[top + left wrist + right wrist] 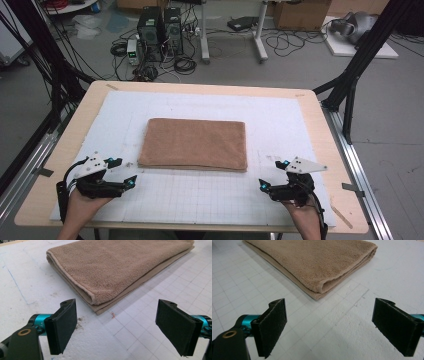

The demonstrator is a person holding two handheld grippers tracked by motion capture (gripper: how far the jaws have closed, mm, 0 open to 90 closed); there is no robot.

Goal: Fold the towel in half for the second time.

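A folded brown towel (pixel 194 144) lies flat in the middle of the white gridded mat (pixel 210 200). My left gripper (pixel 125 172) stands open just off the towel's near left corner (pixel 96 307), its pads (pixel 62 326) wide apart with nothing between them. My right gripper (pixel 270 176) is open too, a short way off the near right corner (pixel 319 293), which shows a rounded fold. Its pads (pixel 272 326) hold nothing. Both grippers hover low over the mat and point at the towel (pixel 117 267), also in the right gripper view (pixel 312 260).
The mat rests on a wooden table (pixel 320 135). Black frame struts (pixel 360 55) rise at both far corners, and metal rails (pixel 357 170) run along the sides. Computers and cables (pixel 160 35) sit on the floor beyond.
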